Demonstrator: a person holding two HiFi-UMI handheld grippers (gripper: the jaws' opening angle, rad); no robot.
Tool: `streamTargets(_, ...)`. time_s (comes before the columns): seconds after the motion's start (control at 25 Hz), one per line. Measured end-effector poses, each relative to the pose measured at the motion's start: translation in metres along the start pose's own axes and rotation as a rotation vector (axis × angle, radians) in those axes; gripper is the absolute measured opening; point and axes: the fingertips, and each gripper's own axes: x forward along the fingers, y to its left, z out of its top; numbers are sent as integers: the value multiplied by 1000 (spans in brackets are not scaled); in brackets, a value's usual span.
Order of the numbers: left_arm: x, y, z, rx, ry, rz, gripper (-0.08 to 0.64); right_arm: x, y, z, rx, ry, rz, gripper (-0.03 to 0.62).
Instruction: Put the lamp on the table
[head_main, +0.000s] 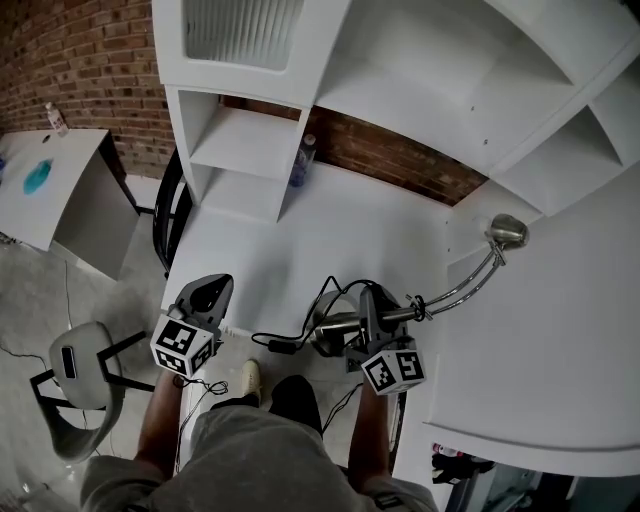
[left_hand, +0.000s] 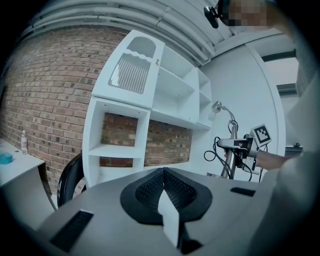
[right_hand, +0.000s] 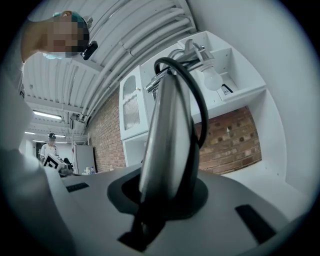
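Pinching the lamp (right_hand: 167, 135) by its chrome stem with the jaws of the right gripper (head_main: 369, 303), the stem filling the gap between them. Pressing the jaws of the left gripper (left_hand: 163, 176) flat together on nothing at all.

Counting up now: two grippers, one lamp with one bare bulb (right_hand: 212, 79) and one black cable (head_main: 290, 343), one white table (head_main: 330, 235), one white shelf unit (head_main: 250, 150). Spotting one bottle (head_main: 302, 160) at the back of the table by the shelf, and a second bottle (head_main: 56, 118) on a side table (head_main: 70, 190) far left. Adding one grey stool (head_main: 85, 375) and one black chair (head_main: 172, 215).

Losing the right pads completely behind the stem in the right gripper view. Losing half the lamp base (head_main: 325, 335) behind the gripper body in the head view, so can't tell whether touching the table or hanging just over its front edge. Following the cable off that front edge and out of sight. Can't read either bottle, both too small and blurred. Seeing the shelf unit cut off at top and right.

Placing the lamp: stem crossing between the right jaws, base just to their left at the table's front edge, gooseneck curving away to the right up to the lamp head (head_main: 507, 232). Finding the left gripper well apart from it, off to the left by the table's front left corner.
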Motion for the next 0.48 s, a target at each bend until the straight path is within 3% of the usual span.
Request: streamTargets(0.48,36,25,-28,-56,49,23,3,54,-14,-45,-16,13,23,77)
